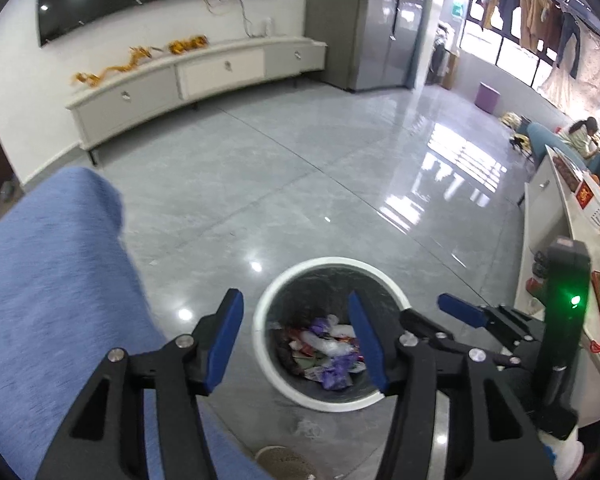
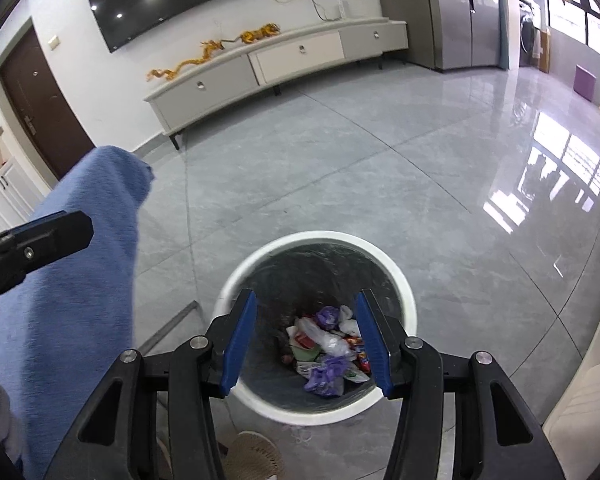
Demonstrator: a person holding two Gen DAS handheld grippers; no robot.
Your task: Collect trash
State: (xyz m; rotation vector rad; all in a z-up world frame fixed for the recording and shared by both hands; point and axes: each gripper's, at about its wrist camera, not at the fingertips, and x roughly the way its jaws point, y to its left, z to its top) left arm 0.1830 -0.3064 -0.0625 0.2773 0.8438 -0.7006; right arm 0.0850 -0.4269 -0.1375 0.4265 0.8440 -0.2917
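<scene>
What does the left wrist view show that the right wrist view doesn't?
Left wrist only: the seated person and hanging clothes at far right, plus the open right gripper from the side. Right wrist only: the brown door. Both: the round white trash bin holding wrappers, the blue cloth, the white TV cabinet, and each view's own open gripper, the left gripper included.

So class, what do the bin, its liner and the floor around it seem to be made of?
Bin: probably white plastic, judging by its smooth, evenly coloured rim.
Liner: looks like thin grey plastic film, wrinkled against the inside wall.
Floor: likely polished grey stone or ceramic tile, going by the straight joint lines and mirror-like window reflections.
</scene>
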